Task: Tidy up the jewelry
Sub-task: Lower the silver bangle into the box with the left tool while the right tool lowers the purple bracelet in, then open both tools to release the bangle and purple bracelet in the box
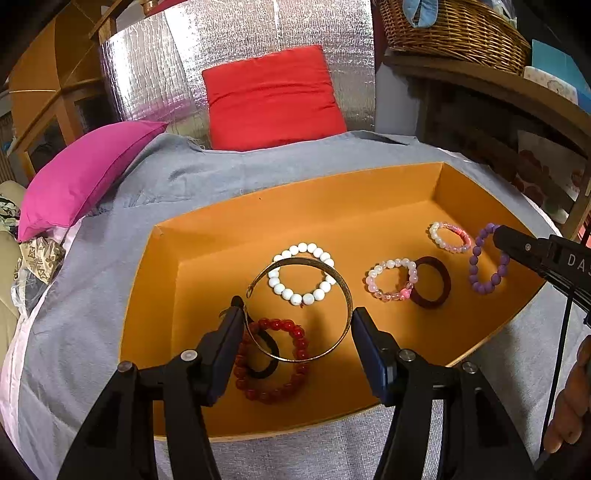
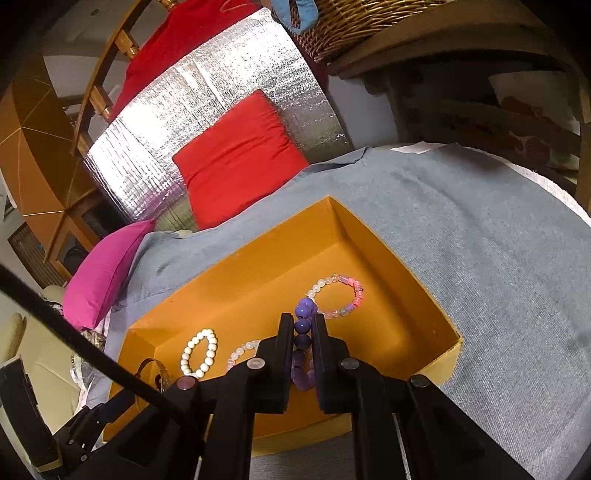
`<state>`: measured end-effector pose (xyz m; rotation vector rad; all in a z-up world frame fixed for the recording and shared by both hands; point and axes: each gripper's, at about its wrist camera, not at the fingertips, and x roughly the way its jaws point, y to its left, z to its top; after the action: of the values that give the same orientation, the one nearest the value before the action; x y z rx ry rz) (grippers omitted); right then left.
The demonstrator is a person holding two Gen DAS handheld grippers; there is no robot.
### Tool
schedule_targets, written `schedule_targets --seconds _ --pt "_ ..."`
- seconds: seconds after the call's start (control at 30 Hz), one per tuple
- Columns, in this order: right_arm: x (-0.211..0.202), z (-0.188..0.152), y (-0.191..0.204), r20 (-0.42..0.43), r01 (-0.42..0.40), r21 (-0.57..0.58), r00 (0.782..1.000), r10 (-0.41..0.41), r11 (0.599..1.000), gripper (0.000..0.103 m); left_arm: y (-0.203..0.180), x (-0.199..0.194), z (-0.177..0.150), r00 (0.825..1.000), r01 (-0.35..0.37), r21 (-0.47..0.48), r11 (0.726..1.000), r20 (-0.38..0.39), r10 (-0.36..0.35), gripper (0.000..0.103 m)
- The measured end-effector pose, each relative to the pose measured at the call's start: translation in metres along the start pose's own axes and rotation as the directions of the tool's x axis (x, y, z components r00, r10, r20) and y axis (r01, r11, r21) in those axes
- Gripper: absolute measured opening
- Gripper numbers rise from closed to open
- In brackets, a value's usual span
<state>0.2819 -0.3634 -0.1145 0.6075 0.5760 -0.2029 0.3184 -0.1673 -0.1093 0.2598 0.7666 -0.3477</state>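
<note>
An orange box [image 1: 332, 184] lies on a grey cloth and holds several bracelets. My left gripper [image 1: 295, 314] grips a gold metal bangle [image 1: 343, 288] between its fingers, above a red bead bracelet [image 1: 295, 380] and a black hair tie [image 1: 273, 365]. A white bead bracelet [image 1: 314, 295] lies beyond. My right gripper [image 2: 303, 325] is shut on a purple bead bracelet [image 2: 303, 325], which also shows in the left wrist view [image 1: 480, 284]. Two pink bead bracelets [image 1: 388, 284] [image 1: 450, 236] and a maroon ring [image 1: 439, 284] lie between.
A red cushion [image 1: 269, 99] leans on a silver foil panel [image 1: 155, 74] behind the box. A magenta pillow [image 1: 85, 177] lies at the left. A wicker basket [image 1: 450, 29] sits on a wooden shelf at the right.
</note>
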Motion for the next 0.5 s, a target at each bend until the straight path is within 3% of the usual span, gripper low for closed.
schedule_targets --seconds 0.5 --pt "0.0021 -0.0012 -0.001 -0.011 0.007 0.006 1.0 -0.007 1.0 0.011 -0.0031 0.0054 -0.0015 1.0 -0.001 0.001 1.0 -0.021 0.001 0.063"
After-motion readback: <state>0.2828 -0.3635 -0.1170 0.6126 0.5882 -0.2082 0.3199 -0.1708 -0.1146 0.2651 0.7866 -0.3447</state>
